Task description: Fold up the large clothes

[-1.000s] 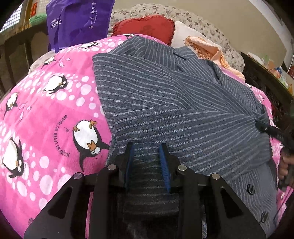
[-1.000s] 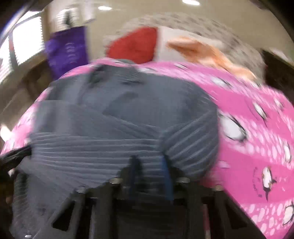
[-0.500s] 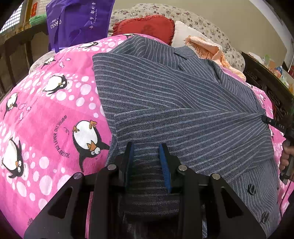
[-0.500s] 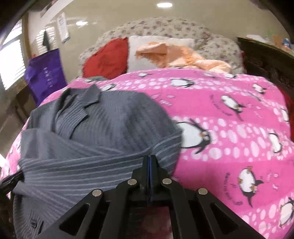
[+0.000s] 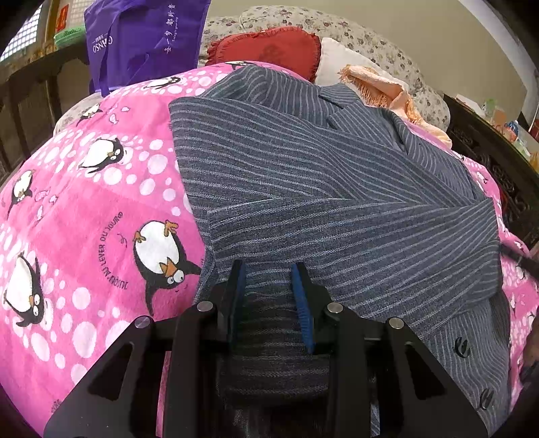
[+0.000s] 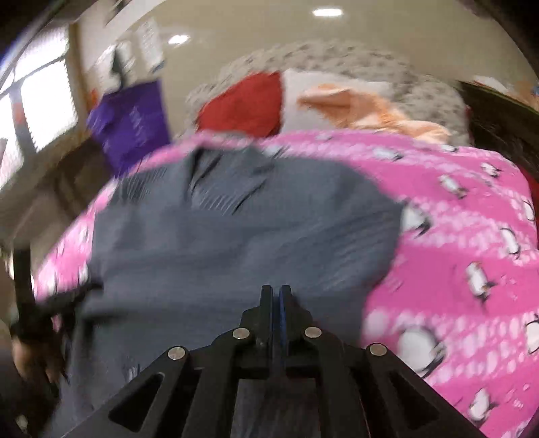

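Your left wrist view came out sharp and evenly lit, with soft indoor light and only faint shadows under the folds of the striped jacket (image 5: 337,188). The fisheye bent the pink blanket (image 5: 84,209) into a dome and blackened all four corners. Your right wrist view was heavily motion-blurred: the stripes smeared away and the penguin prints streaked. Two ceiling lights (image 6: 326,12) glared at the top, and a window (image 6: 37,97) at the upper left edge was blown out white. Only the right gripper (image 6: 275,293) looked crisp there.
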Tool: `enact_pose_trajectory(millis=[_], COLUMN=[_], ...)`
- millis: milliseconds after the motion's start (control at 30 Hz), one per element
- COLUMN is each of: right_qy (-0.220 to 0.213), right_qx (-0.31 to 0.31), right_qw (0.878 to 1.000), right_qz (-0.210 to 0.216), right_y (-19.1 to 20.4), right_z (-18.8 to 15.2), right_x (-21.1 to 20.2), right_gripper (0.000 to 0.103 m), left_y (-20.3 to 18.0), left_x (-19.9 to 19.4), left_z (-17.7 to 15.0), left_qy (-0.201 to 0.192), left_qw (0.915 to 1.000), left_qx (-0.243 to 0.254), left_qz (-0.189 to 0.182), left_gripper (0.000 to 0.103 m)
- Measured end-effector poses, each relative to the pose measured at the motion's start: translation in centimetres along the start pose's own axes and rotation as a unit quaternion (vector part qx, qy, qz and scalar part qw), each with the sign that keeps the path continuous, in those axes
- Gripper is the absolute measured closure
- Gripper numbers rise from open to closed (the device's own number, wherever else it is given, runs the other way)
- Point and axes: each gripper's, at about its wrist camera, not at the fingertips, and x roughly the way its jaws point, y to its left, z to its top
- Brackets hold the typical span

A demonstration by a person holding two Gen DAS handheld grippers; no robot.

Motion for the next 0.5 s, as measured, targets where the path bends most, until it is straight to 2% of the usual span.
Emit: enact_pose_trajectory(millis=[67, 100, 133, 267, 333, 400, 467, 500], right_qy=[0.039, 0.040, 0.024, 0.058, 0.052, 0.050, 0.045, 0.045], right_qx=[-0.010, -0.003, 0.002, 0.022, 0.029, 0.033, 0.036, 0.032], right_qw=[0.998, 0.998, 0.999, 0.997, 0.998, 0.998, 0.998, 0.998], right_qz=[-0.038, -0.042, -0.040, -0.048, -0.033, -0.008, 0.001, 0.000], right_y=[0.2, -0.2, -0.3, -0.2, 0.2, 0.7, 1.1, 1.3], right_z=[-2.0, -3.0, -3.2, -2.4, -2.2, -2.8, -4.1, -5.1], right_x=[2.1, 2.6, 2.3, 0.9, -1.5, -3.9, -6.3, -7.7], right_gripper=[0.100, 0.101, 0.100, 0.097, 0.096, 0.090, 0.072, 0.066], left_y=[0.0, 0.0, 0.0, 0.3, 0.6, 0.8, 1.2, 1.3], left_x=[0.0, 0.0, 0.0, -0.1, -0.2, -0.3, -0.7, -1.2], left_z=[0.0, 0.0, 0.0, 0.0, 0.0, -0.1, 0.0, 0.3], left_qy=[0.000, 0.000, -0.001, -0.001, -0.002, -0.003, 0.006, 0.025], left_qw=[1.0000, 1.0000, 1.0000, 0.9999, 0.9997, 0.9993, 0.9986, 0.9989], left_qx=[0.000, 0.000, -0.001, -0.008, -0.015, -0.023, -0.027, -0.013], left_qz=[0.000, 0.000, 0.000, -0.009, -0.019, -0.029, -0.046, -0.038], left_gripper=[0.074, 0.074, 0.074, 0.074, 0.075, 0.075, 0.072, 0.072])
